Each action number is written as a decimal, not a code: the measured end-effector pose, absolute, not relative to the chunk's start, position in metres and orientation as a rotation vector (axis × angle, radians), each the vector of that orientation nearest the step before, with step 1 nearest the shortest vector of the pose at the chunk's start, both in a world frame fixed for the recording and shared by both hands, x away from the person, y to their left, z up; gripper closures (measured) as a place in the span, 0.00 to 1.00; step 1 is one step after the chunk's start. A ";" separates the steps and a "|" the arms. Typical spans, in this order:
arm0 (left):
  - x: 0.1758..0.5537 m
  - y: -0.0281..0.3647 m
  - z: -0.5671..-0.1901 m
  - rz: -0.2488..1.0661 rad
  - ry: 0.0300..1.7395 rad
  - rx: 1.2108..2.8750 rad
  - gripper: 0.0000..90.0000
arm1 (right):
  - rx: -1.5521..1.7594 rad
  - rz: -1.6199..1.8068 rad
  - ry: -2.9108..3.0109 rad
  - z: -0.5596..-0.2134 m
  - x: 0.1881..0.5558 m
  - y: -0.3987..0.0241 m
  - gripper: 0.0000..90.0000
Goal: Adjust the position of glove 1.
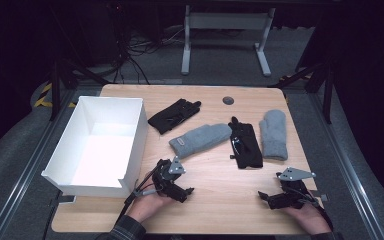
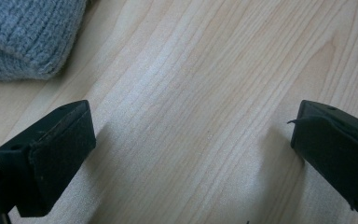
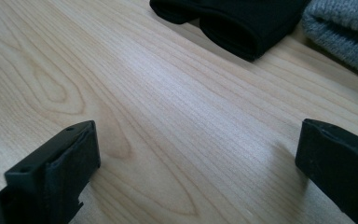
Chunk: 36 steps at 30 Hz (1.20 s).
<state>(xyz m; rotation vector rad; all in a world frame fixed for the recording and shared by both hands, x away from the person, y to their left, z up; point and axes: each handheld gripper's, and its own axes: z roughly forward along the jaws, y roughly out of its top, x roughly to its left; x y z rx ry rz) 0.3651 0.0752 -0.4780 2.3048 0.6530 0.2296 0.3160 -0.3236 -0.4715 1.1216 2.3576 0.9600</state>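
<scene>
Both grippers, left [image 1: 186, 191] and right [image 1: 263, 196], gaping empty at lower frame; best reaching for nearest mitten [image 1: 200, 139] (likely boxward [image 1: 130, 145]).

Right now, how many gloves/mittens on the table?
4, none in the white box: black glove back centre, grey mitten centre, black glove beside it, grey mitten far right.

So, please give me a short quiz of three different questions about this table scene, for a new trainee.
1. True or false: the white box already holds a mitten.
2. How many grey mittens lie on the table? A) one B) two C) three
3. Fill in: the jaws of the left gripper and the right gripper are both ____.

Key: 1 false, the box is empty. 2 B: one grey mitten lies mid-table, another grey mitten lies right of a black glove. 3 open.
</scene>
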 end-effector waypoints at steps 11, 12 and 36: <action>0.367 0.071 -0.471 0.208 0.658 2.375 0.03 | 1.121 0.960 2.358 -0.471 0.316 -0.324 0.00; 0.367 0.071 -0.470 0.212 0.658 2.380 0.03 | 1.121 0.960 2.358 -0.471 0.316 -0.324 0.00; 0.420 0.061 -0.422 0.250 0.706 2.231 0.13 | 1.117 0.964 2.361 -0.472 0.316 -0.324 0.00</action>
